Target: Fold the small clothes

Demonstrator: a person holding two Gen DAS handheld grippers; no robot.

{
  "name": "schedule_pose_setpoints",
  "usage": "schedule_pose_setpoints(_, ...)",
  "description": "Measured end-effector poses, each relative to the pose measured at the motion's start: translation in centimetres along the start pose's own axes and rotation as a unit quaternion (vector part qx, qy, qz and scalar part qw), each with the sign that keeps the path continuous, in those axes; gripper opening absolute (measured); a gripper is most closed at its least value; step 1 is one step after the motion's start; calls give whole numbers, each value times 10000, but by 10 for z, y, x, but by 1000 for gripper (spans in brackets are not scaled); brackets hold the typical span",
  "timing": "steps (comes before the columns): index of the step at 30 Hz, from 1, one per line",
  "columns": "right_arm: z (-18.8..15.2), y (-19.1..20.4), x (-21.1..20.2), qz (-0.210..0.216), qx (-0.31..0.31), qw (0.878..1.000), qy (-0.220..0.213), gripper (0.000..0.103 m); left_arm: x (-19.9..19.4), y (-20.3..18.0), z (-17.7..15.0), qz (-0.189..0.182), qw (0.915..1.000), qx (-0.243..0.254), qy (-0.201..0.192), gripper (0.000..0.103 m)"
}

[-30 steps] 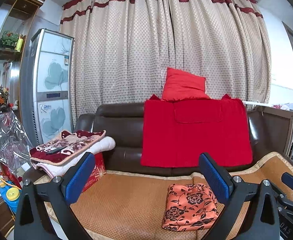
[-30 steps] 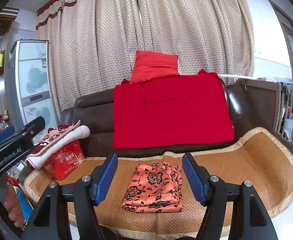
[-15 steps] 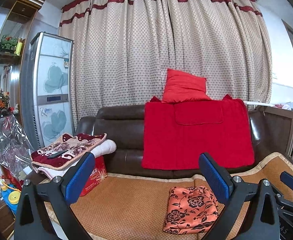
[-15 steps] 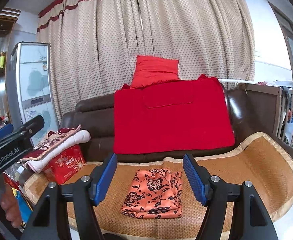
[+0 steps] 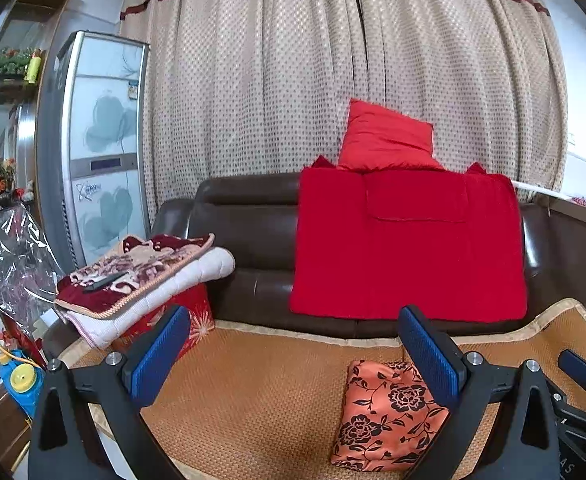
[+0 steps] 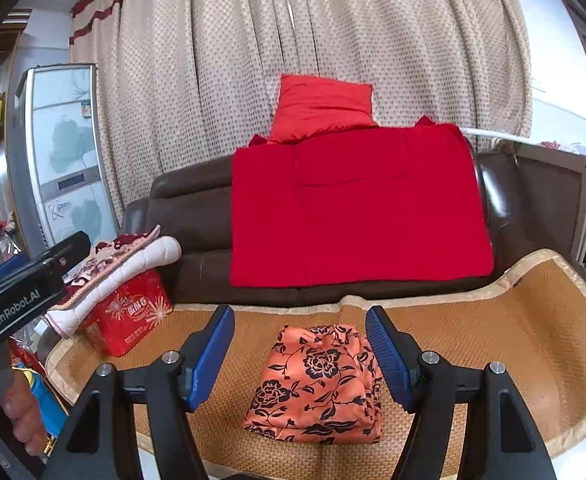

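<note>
Lying already folded into a neat packet near the front edge of the sofa mat (image 6: pixel 533 344), the orange flowered cloth (image 6: pixel 317 384), with left gripper (image 5: pixel 293 356) and right gripper (image 6: pixel 299 352) both hovering spread wide, grasping nothing, probably finishing.

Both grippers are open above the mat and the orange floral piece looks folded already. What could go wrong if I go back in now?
1. The orange floral garment lies as a loose stack with layered edges on its right side; a pinch by the right gripper may catch only the top layers and undo the fold.
2. It sits near the woven mat's front edge, so dragging it toward you could pull it off.
3. The left gripper is centred on bare mat, left of the garment.
</note>
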State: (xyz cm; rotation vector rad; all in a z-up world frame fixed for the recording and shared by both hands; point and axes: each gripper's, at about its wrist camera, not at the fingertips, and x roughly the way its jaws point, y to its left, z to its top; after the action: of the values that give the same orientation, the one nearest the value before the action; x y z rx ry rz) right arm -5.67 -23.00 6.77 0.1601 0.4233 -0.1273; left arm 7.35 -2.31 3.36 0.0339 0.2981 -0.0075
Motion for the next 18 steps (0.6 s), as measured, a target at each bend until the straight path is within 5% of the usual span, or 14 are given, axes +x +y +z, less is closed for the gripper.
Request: schedule_pose_setpoints(18, -3, 8, 38, -35, -102, 9995, 306, 72, 33, 0, -4, -52, 9998, 9, 194, 103)
